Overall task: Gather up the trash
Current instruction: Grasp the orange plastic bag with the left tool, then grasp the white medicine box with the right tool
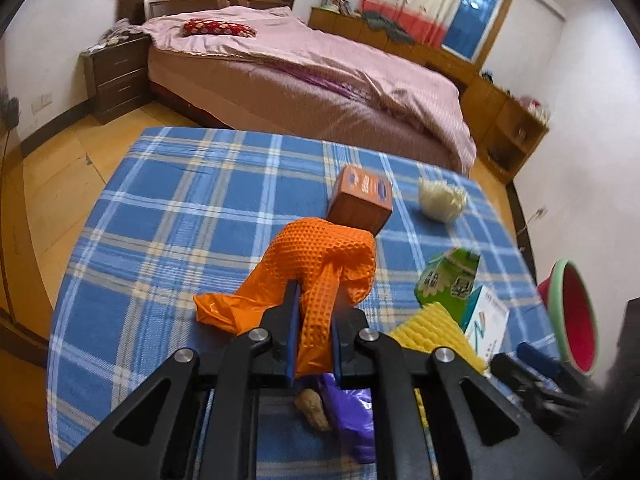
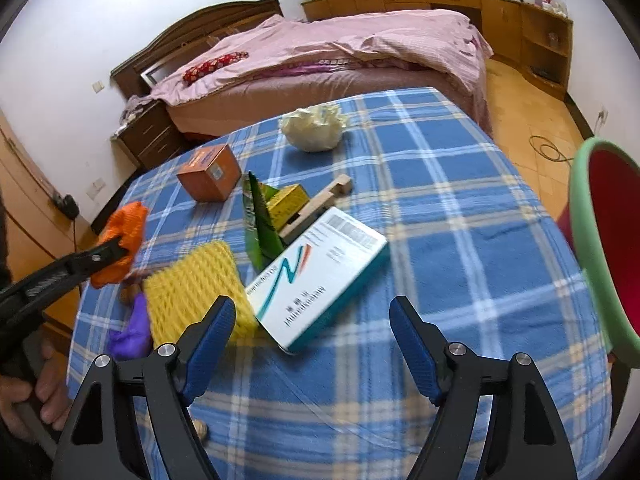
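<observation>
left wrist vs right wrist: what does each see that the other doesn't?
Left wrist only: the left gripper from behind, shut on the orange mesh glove.

Right wrist only: the right gripper, open over the white and teal box; a wooden block; a hand at lower left.

Both: plaid tablecloth, orange carton, crumpled paper, yellow foam net, green carton, red basin, bed.

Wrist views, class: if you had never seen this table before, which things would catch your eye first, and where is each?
First the bright orange glove, clamped in the left hand-held gripper above the blue checked tablecloth. Next the white and teal box, lying just ahead of the open right hand-held gripper, beside a yellow foam net. At the table's right edge stands a red basin with a green rim.
</observation>
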A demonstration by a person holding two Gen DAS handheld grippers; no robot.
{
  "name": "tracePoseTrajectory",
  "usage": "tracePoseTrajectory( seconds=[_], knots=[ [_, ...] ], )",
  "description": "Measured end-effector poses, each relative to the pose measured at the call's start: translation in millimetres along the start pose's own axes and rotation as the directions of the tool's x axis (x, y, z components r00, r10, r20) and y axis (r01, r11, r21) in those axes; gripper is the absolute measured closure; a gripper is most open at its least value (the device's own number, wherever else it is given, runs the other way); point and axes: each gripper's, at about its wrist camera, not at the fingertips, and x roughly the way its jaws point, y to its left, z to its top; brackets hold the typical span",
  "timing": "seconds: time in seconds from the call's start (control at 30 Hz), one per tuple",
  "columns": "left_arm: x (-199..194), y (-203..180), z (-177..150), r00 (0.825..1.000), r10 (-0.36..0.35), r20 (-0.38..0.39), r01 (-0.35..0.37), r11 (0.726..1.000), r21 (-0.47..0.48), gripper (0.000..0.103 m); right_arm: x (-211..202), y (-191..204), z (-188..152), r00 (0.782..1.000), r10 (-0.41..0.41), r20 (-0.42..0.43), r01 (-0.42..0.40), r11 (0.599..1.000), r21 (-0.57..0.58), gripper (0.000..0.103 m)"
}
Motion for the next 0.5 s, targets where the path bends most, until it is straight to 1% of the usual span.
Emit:
tracePoseTrajectory(
  seconds=[0.1,0.2,0.33,0.5],
  knots=[
    [-6,3,-1,1.000,-0.003,0.017,0.003,1.000,-0.010,0.091,9,8,1,1.000,-0.029,-0.009,0.029,0.999,-0.020,0.023],
    [-10,5,-4,1.000,0.000,0.026,0.000,1.000,-0.006,0.091,19,10,4,0.999,-0.048,-0.014,0.048,0.999,-0.006,0.023],
    [-11,4,-7,1.000,-0.014,0.024,0.014,1.000,-0.011,0.091,32,16,10,0.995,-0.092,-0.026,0.092,0.996,0.000,0.023],
    [-14,2,-11,0.999,-0.032,0.024,0.033,0.999,-0.013,0.091,37,20,13,0.993,-0.114,-0.006,0.114,0.993,-0.001,0.022]
  ],
)
